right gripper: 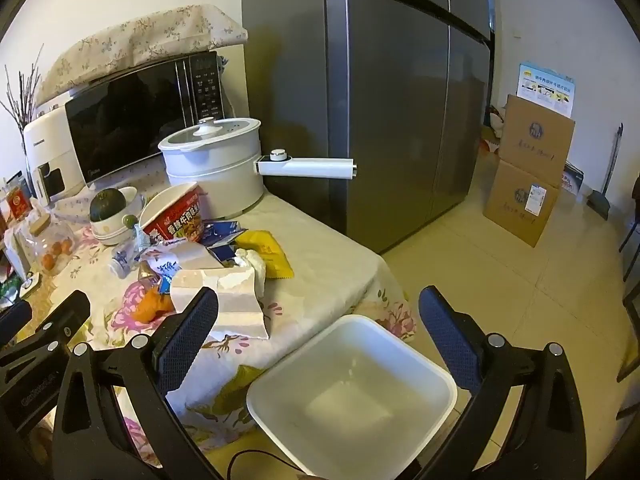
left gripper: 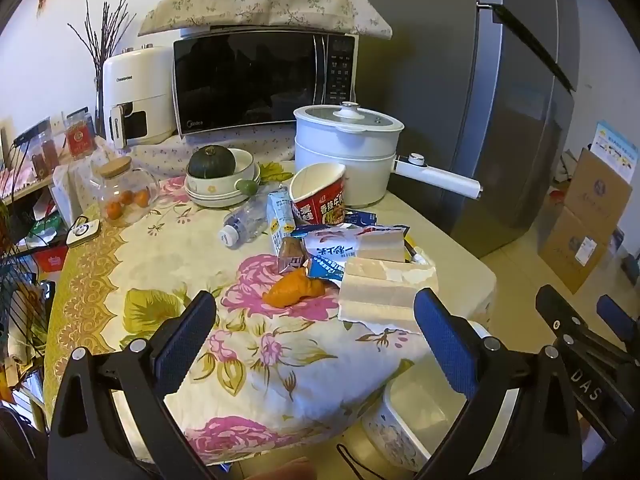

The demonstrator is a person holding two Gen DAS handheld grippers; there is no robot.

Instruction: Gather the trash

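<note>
Trash pile [left gripper: 340,248] sits mid-bench on the flowered cloth [left gripper: 256,344]: noodle cup [left gripper: 320,196] tipped on its side, crushed bottle [left gripper: 244,222], orange peel [left gripper: 296,288], torn paper box [left gripper: 384,292], blue wrappers [left gripper: 326,268], yellow packet [right gripper: 268,252]. White bin [right gripper: 352,396] stands on the floor just beside the bench edge. Left tool [left gripper: 316,344] is spread wide, holding nothing, near the peel. Right tool [right gripper: 320,344] is spread wide too, empty, above the bin. White pot [left gripper: 348,152] stands behind the cup.
</note>
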